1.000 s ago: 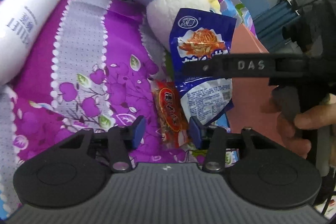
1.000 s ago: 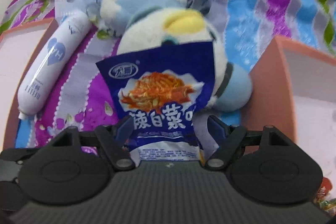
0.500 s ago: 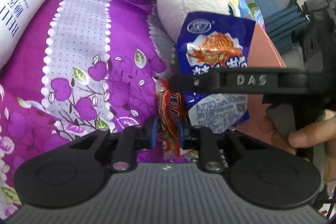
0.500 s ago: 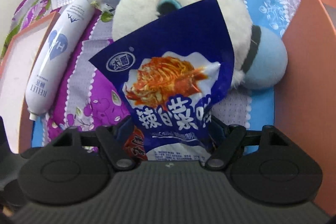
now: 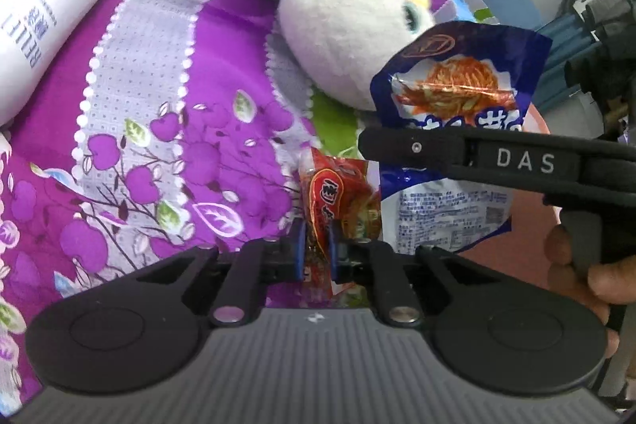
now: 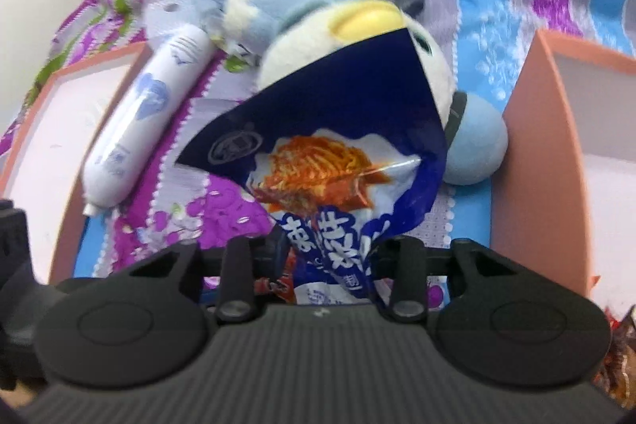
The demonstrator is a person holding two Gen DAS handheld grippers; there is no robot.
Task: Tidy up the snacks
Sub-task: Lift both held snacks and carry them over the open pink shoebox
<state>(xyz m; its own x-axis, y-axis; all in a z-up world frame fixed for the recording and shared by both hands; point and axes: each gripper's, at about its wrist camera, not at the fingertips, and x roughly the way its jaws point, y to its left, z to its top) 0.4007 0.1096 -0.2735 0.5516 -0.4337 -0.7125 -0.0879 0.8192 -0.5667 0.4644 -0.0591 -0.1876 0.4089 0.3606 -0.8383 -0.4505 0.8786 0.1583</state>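
Gripping both snacks: the red snack packet, low centre, is pinched by the left gripper; the blue kimchi pouch has just been closed on by the right gripper. Next, the pink box at right looks to be called for.

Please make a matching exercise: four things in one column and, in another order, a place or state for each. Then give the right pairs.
Things:
1. red snack packet
2. blue snack bag
3. white tube
4. plush penguin

Places or states:
A. lying on the purple floral cloth beside an orange box
B. squeezed by the right gripper, crumpled
C. lying behind the blue bag
D. pinched by the left gripper

Pairs: 1-D, 2-B, 3-A, 4-C
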